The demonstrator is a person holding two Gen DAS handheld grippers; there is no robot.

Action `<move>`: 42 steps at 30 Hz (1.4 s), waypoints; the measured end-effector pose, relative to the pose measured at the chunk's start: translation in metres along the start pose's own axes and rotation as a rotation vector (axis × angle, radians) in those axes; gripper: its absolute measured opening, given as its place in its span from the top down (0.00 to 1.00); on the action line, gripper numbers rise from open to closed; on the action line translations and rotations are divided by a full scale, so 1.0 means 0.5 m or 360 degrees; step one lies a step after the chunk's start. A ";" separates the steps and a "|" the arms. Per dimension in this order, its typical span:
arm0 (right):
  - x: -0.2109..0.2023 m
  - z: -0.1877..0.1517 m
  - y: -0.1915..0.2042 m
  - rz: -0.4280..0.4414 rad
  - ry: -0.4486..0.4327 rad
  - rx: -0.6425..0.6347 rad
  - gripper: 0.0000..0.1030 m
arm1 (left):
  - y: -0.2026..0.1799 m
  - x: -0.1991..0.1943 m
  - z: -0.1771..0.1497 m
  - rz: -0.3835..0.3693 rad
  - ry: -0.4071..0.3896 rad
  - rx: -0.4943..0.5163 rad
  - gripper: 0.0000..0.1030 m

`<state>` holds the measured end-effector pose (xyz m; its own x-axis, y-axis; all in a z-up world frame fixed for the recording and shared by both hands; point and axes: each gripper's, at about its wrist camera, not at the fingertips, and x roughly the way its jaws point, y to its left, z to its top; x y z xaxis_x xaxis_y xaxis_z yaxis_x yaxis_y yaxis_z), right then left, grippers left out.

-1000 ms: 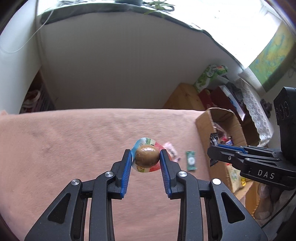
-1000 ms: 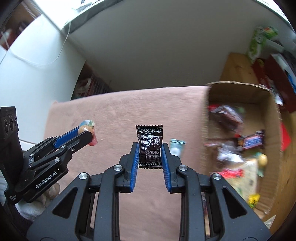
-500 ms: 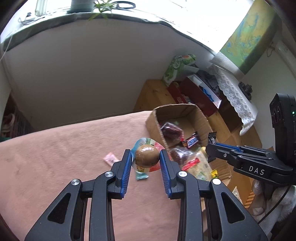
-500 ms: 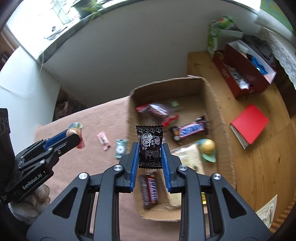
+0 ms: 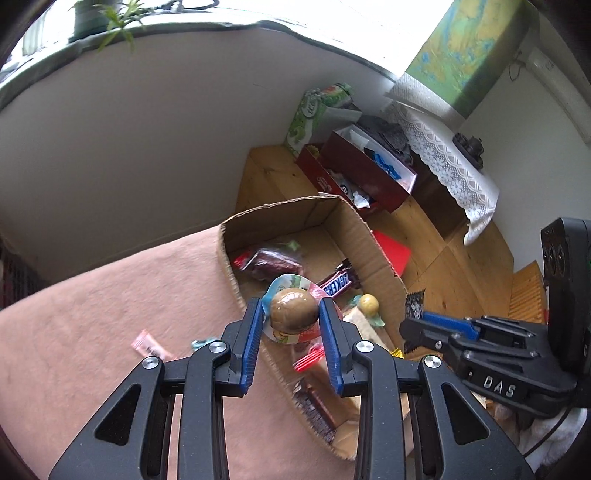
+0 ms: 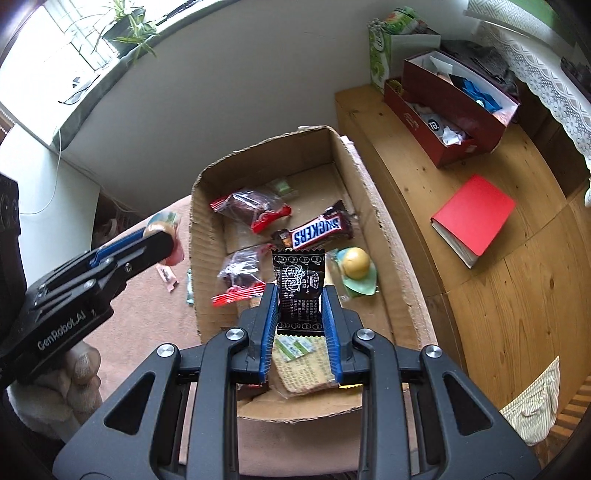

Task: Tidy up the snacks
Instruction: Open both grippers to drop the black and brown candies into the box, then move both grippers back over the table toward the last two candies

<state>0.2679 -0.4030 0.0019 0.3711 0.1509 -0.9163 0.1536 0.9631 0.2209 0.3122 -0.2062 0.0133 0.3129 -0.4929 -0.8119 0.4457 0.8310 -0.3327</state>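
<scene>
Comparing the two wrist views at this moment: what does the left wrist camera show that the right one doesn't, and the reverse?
Only the left wrist view shows the green map on the wall and the brown egg snack face-on between the left gripper fingers. Only the right wrist view shows the black candy sachet face-on in the right gripper, and the whole red book. Both show the cardboard box, the Snickers bar inside, and the pink cloth.

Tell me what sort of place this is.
Most likely a lived-in room at home, not a lab. A potted plant stands on the windowsill, a lace cloth hangs over dark furniture, and a map is on the wall. The cardboard box of snacks sits on a pink blanket.
</scene>
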 end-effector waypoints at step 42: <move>-0.011 -0.046 0.091 0.0162 -0.0010 -0.0105 0.47 | 0.230 -0.111 -0.094 0.0268 0.0010 -0.0394 0.54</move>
<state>0.2520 -0.3550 0.0091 0.3874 0.2472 -0.8881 0.0544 0.9556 0.2897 0.3069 -0.0714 -0.0025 0.3598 -0.3417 -0.8682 0.1698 0.9390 -0.2992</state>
